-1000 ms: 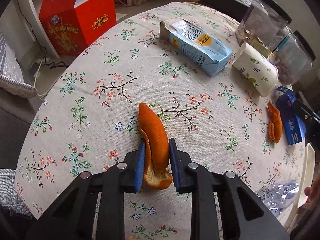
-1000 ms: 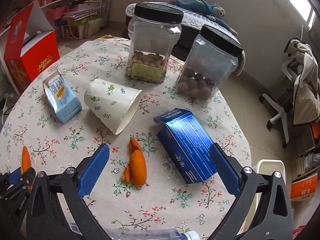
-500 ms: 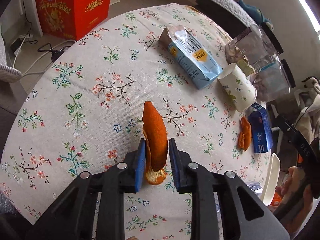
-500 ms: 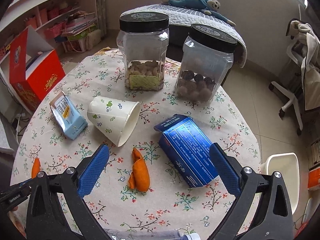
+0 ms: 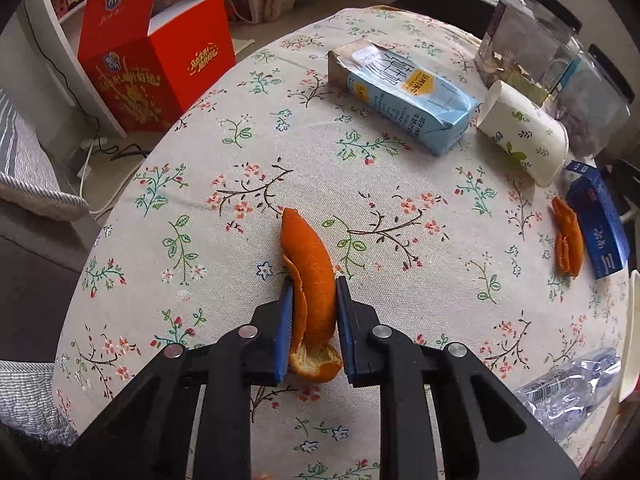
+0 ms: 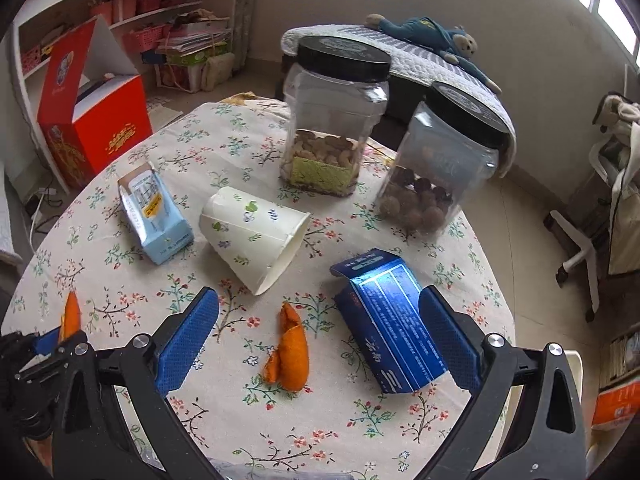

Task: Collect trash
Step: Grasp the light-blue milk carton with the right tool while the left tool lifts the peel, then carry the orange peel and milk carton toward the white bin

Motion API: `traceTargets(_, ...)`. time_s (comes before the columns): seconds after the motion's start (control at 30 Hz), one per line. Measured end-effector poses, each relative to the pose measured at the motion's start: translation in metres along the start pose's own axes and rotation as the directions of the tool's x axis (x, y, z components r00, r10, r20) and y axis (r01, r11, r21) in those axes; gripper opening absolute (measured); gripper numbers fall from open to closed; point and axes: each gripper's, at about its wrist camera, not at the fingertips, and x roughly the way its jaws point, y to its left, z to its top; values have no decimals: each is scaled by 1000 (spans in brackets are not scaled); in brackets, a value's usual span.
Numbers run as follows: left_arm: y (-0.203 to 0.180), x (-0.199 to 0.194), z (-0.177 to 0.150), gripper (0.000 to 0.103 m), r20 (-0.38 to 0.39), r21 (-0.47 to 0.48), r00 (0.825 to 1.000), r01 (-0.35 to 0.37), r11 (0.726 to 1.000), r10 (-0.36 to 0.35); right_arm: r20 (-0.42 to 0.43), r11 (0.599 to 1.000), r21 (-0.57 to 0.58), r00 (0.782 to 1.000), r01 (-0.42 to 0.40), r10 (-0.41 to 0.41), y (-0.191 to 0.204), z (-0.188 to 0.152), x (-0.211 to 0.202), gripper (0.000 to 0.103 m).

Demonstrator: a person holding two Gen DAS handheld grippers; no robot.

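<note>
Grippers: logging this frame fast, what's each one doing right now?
Left gripper: closed on an orange peel.
Right gripper: open, holding nothing, above a second peel on the table.

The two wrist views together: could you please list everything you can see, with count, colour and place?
orange peel: 2, orange; one clamped in the left gripper, the other lying beside the blue box
milk carton: 1, light blue, lying on the table's left part
paper cup: 1, white, on its side mid-table
blue box: 1, dark blue, lying flat
jars: 2, clear with black lids, far side; second
plastic bottle: 1, clear, near edge
table: 1, floral cloth
red box: 1, on floor
left gripper: shut on peel
right gripper: open, above table
</note>
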Motion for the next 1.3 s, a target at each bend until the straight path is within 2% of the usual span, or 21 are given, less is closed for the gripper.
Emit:
traceTargets(0.1, 21, -8, 8, 17, 24, -74, 999, 44, 996, -43, 3, 993, -93, 997, -76, 76, 25, 13, 8, 96)
traceTargets(0.3, 63, -29, 28, 17, 90, -209, 994, 79, 975, -62, -32, 932, -339, 992, -128, 124, 99, 63, 39, 96)
traceTargets(0.4, 76, -40, 34, 17, 123, -237, 991, 72, 969, -43, -78, 909, -397, 992, -126, 103, 131, 80, 64, 96)
traceTargets(0.6, 100, -46, 40, 17, 142, -286, 989, 71, 956, -31, -205, 909, -400, 978, -116, 34, 159, 82, 117, 95)
traceTargets(0.67, 105, -46, 41, 17, 140, -295, 990, 73, 953, -32, -226, 919, -362, 971, -156, 76, 158, 80, 121, 83)
traceTargets(0.73, 108, -47, 42, 17, 145, -300, 989, 69, 951, -26, -244, 934, -296, 961, -199, 128, 154, 84, 118, 59)
traceTargets(0.77, 108, -47, 42, 17, 148, -300, 989, 64, 952, -19, -244, 938, -283, 961, -201, 132, 154, 84, 115, 57)
traceTargets(1.0, 110, -63, 44, 17, 193, -306, 981, 43, 951, 18, -73, 959, -203, 980, -199, 188, 129, 83, 45, 55)
traceTargets(1.17, 104, -85, 42, 17, 251, -286, 967, 32, 958, 43, 60, 981, -135, 987, -140, 149, 102, 70, -15, 55)
traceTargets(1.3, 85, -107, 39, 17, 302, -243, 952, 26, 970, 50, 146, 993, -49, 983, -109, 115, 75, 58, -57, 56)
